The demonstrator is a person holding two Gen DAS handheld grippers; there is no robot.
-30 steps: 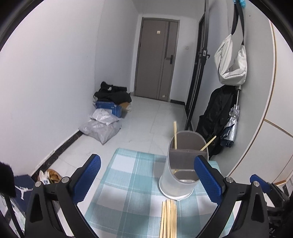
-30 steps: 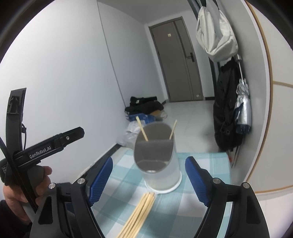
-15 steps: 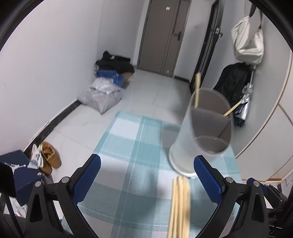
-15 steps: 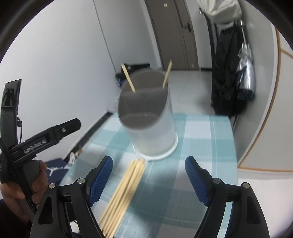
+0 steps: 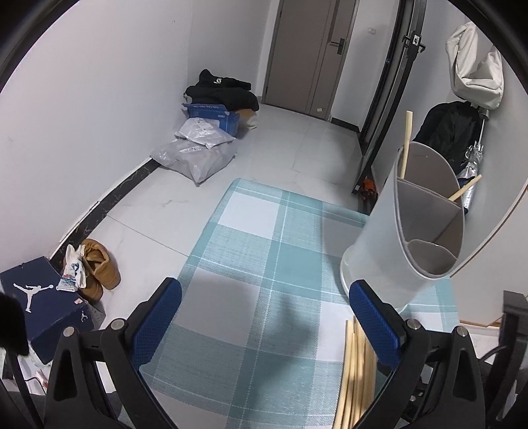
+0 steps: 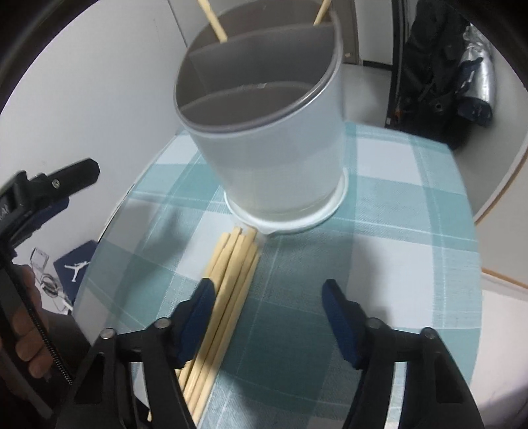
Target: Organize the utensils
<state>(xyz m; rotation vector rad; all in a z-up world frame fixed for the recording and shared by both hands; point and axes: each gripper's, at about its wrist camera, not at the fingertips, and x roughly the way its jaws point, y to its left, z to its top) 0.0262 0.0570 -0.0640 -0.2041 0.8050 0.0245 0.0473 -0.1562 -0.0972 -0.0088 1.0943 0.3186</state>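
- Right gripper (image 6: 267, 316): I read its jaws as parted, with nothing pressed between the blue pads; they have just been closing; the gap between them frames bare checked cloth only.
- Chopstick bundle (image 6: 227, 283): it lies flat on the teal checked tablecloth (image 6: 396, 231), just beside the inner face of my right gripper's left finger, partly passing under that finger; the far ends of the sticks point ahead of the claw and stop at the foot of the holder; whether the pad touches the sticks I cannot tell.
- Utensil holder (image 6: 274, 158): a pale round container with grey inner dividers, standing upright directly ahead of my right gripper; its white base ring touches or nearly touches the bundle's far ends.
- Two single chopsticks (image 6: 216, 19): they stand tilted in the holder's rear compartments, one to the left, one to the right; the front compartment nearest the claw shows no sticks.
- Left gripper (image 5: 264, 326): jaws wide apart, nothing between them; only tablecloth lies in the gap.
- From the left wrist view, the holder (image 5: 406, 237) stands ahead and to the right of the claw, just beyond the right finger; the bundle (image 5: 356, 369) lies beneath and partly behind that same finger.
- In the right wrist view, the left gripper's black frame and the person's hand (image 6: 26, 333) on it sit at the left edge, well apart from the bundle.
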